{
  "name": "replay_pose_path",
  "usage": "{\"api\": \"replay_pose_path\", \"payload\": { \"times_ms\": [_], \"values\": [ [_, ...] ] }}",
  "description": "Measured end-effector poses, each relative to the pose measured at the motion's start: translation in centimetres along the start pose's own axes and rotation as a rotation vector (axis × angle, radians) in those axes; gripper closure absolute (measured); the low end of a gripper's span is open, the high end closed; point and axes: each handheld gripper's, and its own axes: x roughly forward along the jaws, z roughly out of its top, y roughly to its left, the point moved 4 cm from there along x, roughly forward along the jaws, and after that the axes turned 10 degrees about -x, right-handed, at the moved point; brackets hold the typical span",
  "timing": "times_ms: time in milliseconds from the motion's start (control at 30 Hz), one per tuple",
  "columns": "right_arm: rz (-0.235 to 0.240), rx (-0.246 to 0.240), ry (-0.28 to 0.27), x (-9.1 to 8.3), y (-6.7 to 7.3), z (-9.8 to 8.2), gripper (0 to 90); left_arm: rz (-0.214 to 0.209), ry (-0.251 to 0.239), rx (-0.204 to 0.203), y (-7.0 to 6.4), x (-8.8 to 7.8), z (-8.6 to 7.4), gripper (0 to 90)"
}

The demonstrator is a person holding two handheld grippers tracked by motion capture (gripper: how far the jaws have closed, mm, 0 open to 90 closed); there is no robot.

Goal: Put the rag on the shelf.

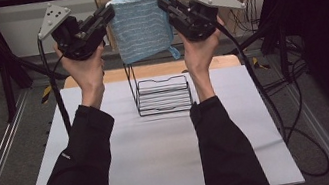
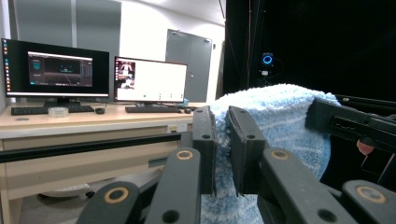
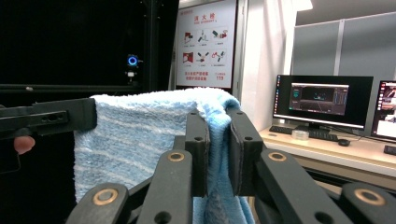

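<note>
I hold the blue towel aloft, left tongs and right tongs each clamped on a top corner, above the wire rack.

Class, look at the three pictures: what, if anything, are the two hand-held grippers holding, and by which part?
Both hold the blue towel: the left hand-held gripper pinches its upper left edge, the right hand-held gripper its upper right edge.

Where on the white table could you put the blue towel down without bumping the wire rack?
The white table is bare in front of the wire rack, between the sleeves, and in strips on both sides of it. It is crowded only at the back middle, where the rack stands under the blue towel.
</note>
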Motion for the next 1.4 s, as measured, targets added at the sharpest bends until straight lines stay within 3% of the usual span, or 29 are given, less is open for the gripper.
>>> {"api": "replay_pose_path", "payload": {
  "times_ms": [367, 800, 1400],
  "values": [
    [-0.01, 0.008, 0.019, 1.3, -1.4, -0.6, 80.4, 0.01, 0.004, 0.0, 0.8, 1.8, -0.2, 81.0],
    [-0.022, 0.026, 0.06, 2.0, -1.9, -1.9, 80.5, 0.02, 0.044, -0.008, 2.2, 3.4, -1.3, 80.9],
    [-0.035, 0.049, 0.107, 1.5, -2.5, -4.7, 80.5, 0.031, 0.098, 0.003, 2.9, 5.1, -3.5, 80.8]
  ]
}}
